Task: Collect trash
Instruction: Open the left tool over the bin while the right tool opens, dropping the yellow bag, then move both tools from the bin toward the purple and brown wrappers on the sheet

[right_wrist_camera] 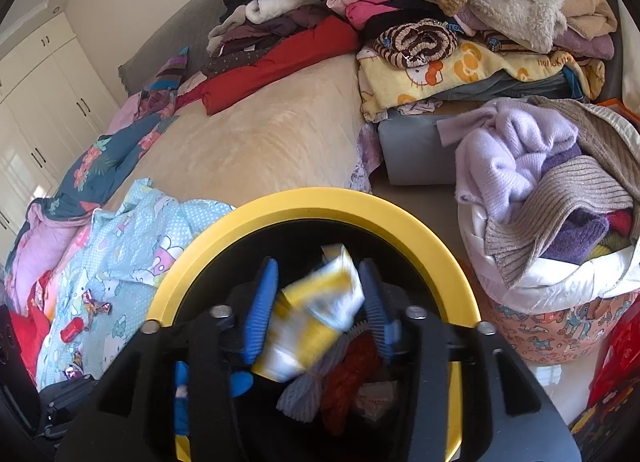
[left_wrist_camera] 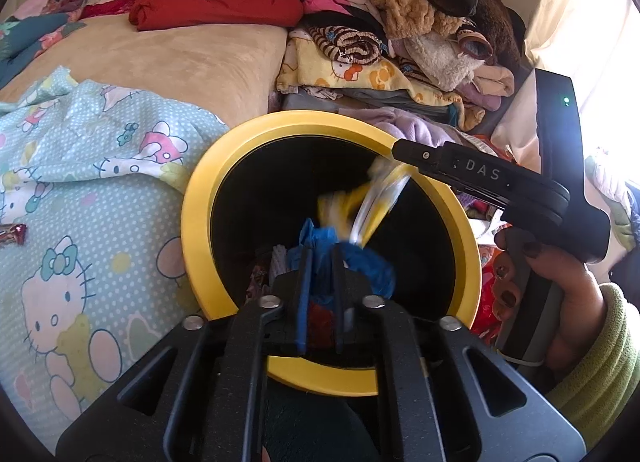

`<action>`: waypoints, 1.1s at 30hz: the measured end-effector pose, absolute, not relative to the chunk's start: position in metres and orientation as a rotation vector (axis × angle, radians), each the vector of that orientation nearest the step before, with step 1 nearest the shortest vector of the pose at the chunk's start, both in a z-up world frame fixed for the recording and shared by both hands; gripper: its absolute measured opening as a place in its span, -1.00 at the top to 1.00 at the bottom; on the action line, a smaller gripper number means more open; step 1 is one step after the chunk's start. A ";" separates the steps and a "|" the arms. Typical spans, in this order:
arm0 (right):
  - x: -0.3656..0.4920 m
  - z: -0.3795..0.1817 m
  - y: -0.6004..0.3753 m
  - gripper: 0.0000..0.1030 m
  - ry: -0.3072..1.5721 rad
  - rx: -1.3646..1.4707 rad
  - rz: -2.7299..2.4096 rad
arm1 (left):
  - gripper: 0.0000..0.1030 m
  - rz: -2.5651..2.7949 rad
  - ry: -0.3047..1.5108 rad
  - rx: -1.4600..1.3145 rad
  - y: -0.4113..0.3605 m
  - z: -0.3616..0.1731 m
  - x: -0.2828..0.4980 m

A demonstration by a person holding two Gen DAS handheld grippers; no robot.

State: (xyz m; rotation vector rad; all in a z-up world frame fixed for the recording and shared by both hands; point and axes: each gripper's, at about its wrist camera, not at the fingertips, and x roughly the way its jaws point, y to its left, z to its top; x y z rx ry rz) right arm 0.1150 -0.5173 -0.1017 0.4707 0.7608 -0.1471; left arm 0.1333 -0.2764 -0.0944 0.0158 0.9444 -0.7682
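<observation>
I have both tools over the mouth of the yellow-rimmed bin [left_wrist_camera: 192, 221], which stands against the bed [left_wrist_camera: 180, 57]. My left tool [left_wrist_camera: 320, 262] points down into the bin with its jaws nearly together, and a crumpled blue wrapper [left_wrist_camera: 372, 270] sits between them and bulges out to the right of the fingertips; I cannot tell whether the pads press on it or it is merely lying there. My right tool [right_wrist_camera: 316, 310] hangs over the same opening with its blue pads [right_wrist_camera: 260, 314] spread apart, and a yellow-and-white packet [right_wrist_camera: 316, 322] sits blurred in the gap, touching neither pad firmly as far as I can see. From the left camera that same packet [left_wrist_camera: 360, 201] shows just below the right tool's black fingers, inside the rim. Under the right tool, at the bottom of the bin, lie a grey ribbed scrap [right_wrist_camera: 308, 390] and something red [right_wrist_camera: 352, 374]. Left of the right tool, on the cartoon-cat blanket [right_wrist_camera: 132, 229], lie a shiny sweet wrapper [right_wrist_camera: 96, 306] and a small red piece [right_wrist_camera: 74, 332]. Right of it stands a basket of knitwear [right_wrist_camera: 540, 189]. Beyond both tools, folded clothes [left_wrist_camera: 360, 21] are piled on the bed.
</observation>
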 end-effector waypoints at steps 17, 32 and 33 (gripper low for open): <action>0.109 -0.074 -0.499 -0.54 0.659 0.413 -0.131 | -0.78 -0.609 0.821 -0.033 -0.229 -0.060 0.131; 0.108 -0.044 -0.460 -0.64 0.611 0.334 -0.093 | -0.78 -0.511 0.743 -0.084 -0.178 -0.034 0.129; 0.108 -0.042 -0.457 -0.64 0.607 0.332 -0.086 | -0.79 -0.507 0.738 -0.086 -0.176 -0.033 0.128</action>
